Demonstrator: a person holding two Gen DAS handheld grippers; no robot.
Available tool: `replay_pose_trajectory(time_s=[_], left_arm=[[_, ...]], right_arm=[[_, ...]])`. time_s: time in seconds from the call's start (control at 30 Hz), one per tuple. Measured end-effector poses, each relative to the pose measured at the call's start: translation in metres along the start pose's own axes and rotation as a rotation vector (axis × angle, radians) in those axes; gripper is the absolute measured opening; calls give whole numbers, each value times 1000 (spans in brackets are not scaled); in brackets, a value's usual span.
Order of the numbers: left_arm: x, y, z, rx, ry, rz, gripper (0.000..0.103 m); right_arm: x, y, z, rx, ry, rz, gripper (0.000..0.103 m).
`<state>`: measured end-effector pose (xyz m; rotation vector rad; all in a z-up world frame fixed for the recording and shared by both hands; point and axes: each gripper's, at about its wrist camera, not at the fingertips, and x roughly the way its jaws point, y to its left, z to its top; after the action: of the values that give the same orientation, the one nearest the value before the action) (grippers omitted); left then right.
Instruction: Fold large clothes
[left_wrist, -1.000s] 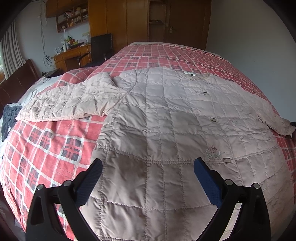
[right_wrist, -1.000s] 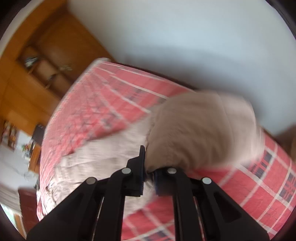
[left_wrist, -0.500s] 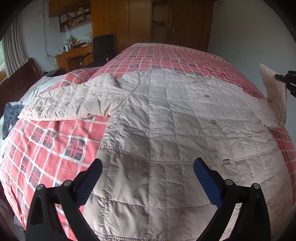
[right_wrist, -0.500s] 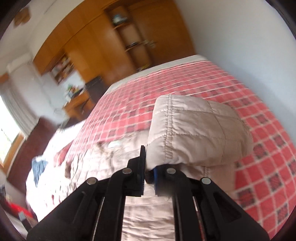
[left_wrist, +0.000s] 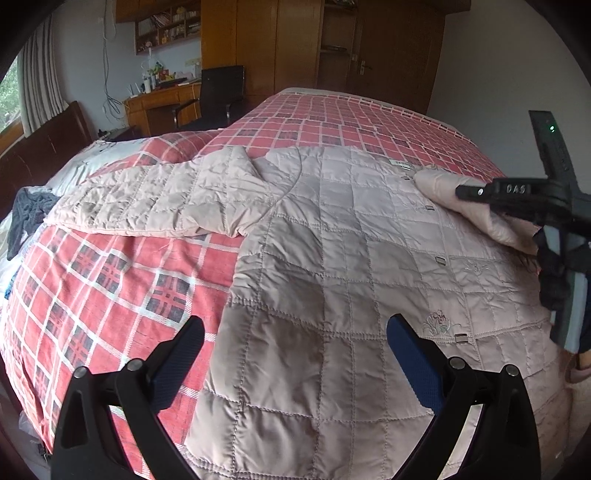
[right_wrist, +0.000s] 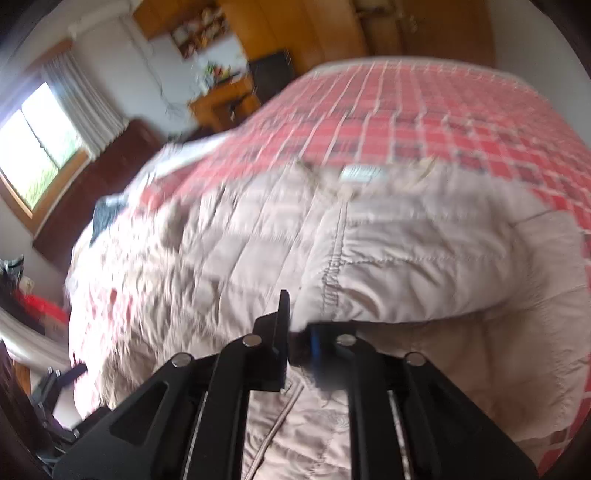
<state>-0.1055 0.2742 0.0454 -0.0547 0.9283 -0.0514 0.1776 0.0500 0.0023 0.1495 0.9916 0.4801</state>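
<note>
A pale pink quilted jacket (left_wrist: 332, 258) lies spread face up on the red plaid bed (left_wrist: 110, 280). Its left sleeve (left_wrist: 147, 199) stretches out flat to the left. My left gripper (left_wrist: 295, 347) hovers open over the jacket's lower hem, nothing between its fingers. My right gripper (right_wrist: 299, 343) is shut on the cuff of the right sleeve (right_wrist: 424, 273), which is lifted and carried over the jacket's chest. In the left wrist view the right gripper (left_wrist: 517, 195) shows at the right edge with the sleeve (left_wrist: 469, 199) draped under it.
A dark garment (left_wrist: 29, 214) lies at the bed's left edge by the dark headboard (left_wrist: 44, 147). A desk (left_wrist: 162, 103) with a black chair (left_wrist: 221, 92) and wooden wardrobes (left_wrist: 295, 40) stand beyond the bed. A window (right_wrist: 40, 147) is at the left.
My right gripper has carried the right sleeve up off the bed's edge and inward over the jacket's front. The left gripper has stayed open over the hem.
</note>
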Motion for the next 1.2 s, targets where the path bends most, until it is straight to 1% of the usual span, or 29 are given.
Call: replay_pose_trajectory(time_s=[0.03,0.07,0.13,0.17,0.2,0.27,0.33,0.37,0.4,0.43,0.5,0.53,0.57,0.63,0.67,0.7,0.73,0.77,0.8,0.83,0.87,0.9,0.97,1.0,1.03,1.07,1.1,1.17,1.2], left_arm=[[1,1,2,-3,4,-6,99],[1,2,5,-6,9,-17,99],[2,3,11,-11,15,-33,99],[3,3,14,-11,16,-38,99],[4,2,18,-11,16,-40,99],[7,-3,27,-1,21,-52,99],[11,-13,38,14,33,-87,99],[15,-20,43,23,41,-106,99],[18,-28,48,31,51,-125,99],[21,-39,54,41,57,-148,99],[29,-65,65,76,65,-180,99],[32,-80,69,98,67,-172,99],[35,-97,73,130,61,-165,99],[40,-132,77,219,34,-148,99],[43,-148,77,259,26,-127,99],[48,-163,77,300,24,-110,99],[54,-178,76,342,28,-102,99],[60,-191,75,383,34,-91,99],[70,-203,74,427,42,-70,99],[79,-213,73,464,51,-42,99],[89,-222,71,498,61,-13,99],[98,-229,71,522,66,3,99],[112,-236,72,544,56,41,98],[117,-236,74,543,50,52,94],[120,-234,76,535,53,39,78],[123,-231,79,515,69,7,63],[126,-225,83,482,90,-39,57],[127,-210,92,404,110,-110,37],[124,-202,94,367,105,-141,32]], right_arm=[[4,3,-4,-7,20,-9,14],[8,7,-8,-42,55,-13,19],[5,8,-15,-74,88,-7,40],[-3,8,-20,-85,105,12,44],[-12,8,-24,-90,108,31,47],[-35,5,-28,-99,107,44,49],[-62,-4,-30,-112,87,6,50],[-76,-10,-29,-111,61,-16,50],[-87,-16,-26,-99,38,-44,51],[-100,-26,-21,-65,2,-98,54],[-121,-52,-7,21,-61,-250,60],[-127,-65,-1,49,-79,-327,64],[-130,-76,3,73,-94,-383,64],[-131,-99,7,132,-113,-438,64],[-129,-110,5,164,-118,-429,64],[-128,-121,3,199,-125,-402,64],[-125,-135,0,246,-138,-351,64],[-119,-142,-3,276,-146,-320,64],[-112,-149,-2,304,-136,-307,64],[-107,-154,-1,320,-103,-304,59],[-106,-158,-2,332,-96,-278,58],[-109,-160,-2,337,-109,-266,58],[-117,-157,-2,316,-128,-278,58],[-120,-156,-2,310,-137,-279,59],[-124,-155,-2,307,-143,-270,59],[-125,-155,-2,305,-144,-258,60],[-126,-155,-2,303,-145,-246,60],[-128,-157,-2,300,-145,-246,60],[-127,-158,-1,298,-141,-248,60]])
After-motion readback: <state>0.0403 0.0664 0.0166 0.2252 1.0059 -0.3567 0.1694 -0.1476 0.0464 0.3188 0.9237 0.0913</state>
